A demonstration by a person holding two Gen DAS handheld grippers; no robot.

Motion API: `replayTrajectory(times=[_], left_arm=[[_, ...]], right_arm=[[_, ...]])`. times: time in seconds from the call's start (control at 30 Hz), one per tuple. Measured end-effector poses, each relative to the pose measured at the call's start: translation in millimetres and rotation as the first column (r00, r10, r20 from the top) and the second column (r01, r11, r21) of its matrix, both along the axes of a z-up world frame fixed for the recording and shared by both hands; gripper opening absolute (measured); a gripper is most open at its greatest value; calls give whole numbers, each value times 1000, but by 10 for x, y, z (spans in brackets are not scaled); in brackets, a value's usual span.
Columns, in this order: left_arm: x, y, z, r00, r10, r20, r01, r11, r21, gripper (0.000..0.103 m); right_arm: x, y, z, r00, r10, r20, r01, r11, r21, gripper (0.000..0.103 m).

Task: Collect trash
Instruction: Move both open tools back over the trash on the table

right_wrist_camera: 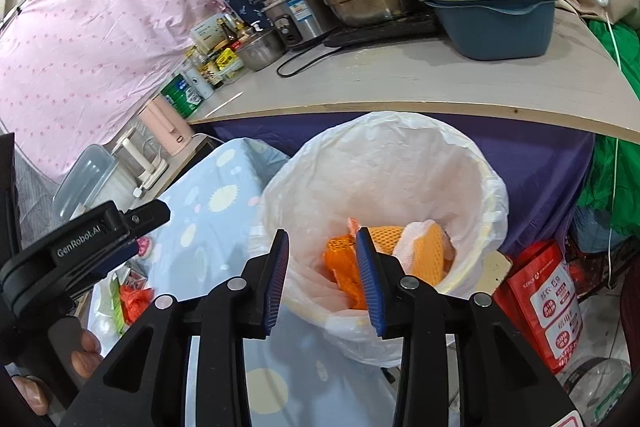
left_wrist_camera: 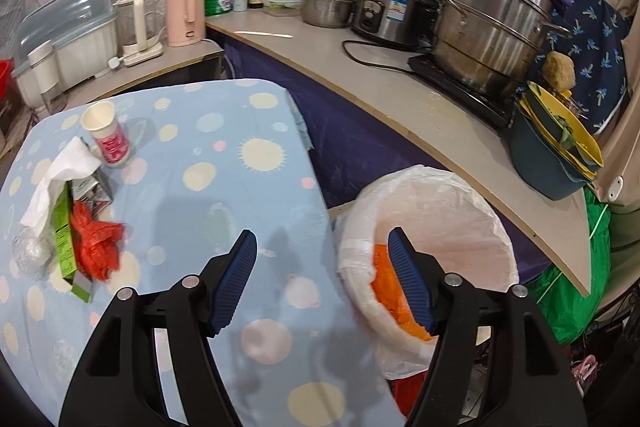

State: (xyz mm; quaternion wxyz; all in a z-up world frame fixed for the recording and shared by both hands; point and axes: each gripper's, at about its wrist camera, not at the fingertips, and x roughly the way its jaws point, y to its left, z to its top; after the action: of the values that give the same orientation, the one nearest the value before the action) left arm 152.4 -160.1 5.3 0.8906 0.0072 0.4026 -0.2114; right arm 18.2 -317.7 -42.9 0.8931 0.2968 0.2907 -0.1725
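A trash bin [left_wrist_camera: 476,211] lined with a white bag stands beside the table; it also shows in the right wrist view [right_wrist_camera: 400,163] with orange netting [right_wrist_camera: 344,267] and white paper inside. On the blue spotted tablecloth [left_wrist_camera: 224,195] lie a paper cup [left_wrist_camera: 106,135], a white tissue [left_wrist_camera: 64,171], a green carton [left_wrist_camera: 64,235], a red plastic bag [left_wrist_camera: 98,243] and clear wrap [left_wrist_camera: 28,251]. My left gripper [left_wrist_camera: 322,283] is open and empty over the table's right edge. My right gripper [right_wrist_camera: 322,279] is open and empty at the bin's near rim.
A counter [left_wrist_camera: 360,67] behind holds a big steel pot [left_wrist_camera: 488,23], a rice cooker [left_wrist_camera: 388,7], a pink kettle [left_wrist_camera: 184,11], bottles and stacked yellow and blue basins [left_wrist_camera: 556,147]. A red bag [right_wrist_camera: 548,303] and green plastic [right_wrist_camera: 616,147] sit by the bin.
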Motion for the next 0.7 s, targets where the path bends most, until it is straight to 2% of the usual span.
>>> replayTrajectory(times=[0.23,0.3,0.37,0.53,0.7], left_arm=[[77,450,-75,996,80,-25,-80,997,-1,66],[99,600,-96,993,112,-28,-112,994,1,74],[125,750,-106,990,142,-26,-142,990,-4,78],[213,1121,-156,977,206,-49,-206,978,-15,78],[295,1492,-218,961,271,-44,-271,962,12,79]], right_arm=[[161,304,12,998,61,-13,-62,998,-10,37],[210,395,7,997,78,-18,-79,997,-9,37],[255,487,-5,995,96,-24,-96,995,-11,38],[397,722,-54,989,140,-44,-141,990,-16,38],[556,953,-108,981,184,-63,-185,983,-14,38]])
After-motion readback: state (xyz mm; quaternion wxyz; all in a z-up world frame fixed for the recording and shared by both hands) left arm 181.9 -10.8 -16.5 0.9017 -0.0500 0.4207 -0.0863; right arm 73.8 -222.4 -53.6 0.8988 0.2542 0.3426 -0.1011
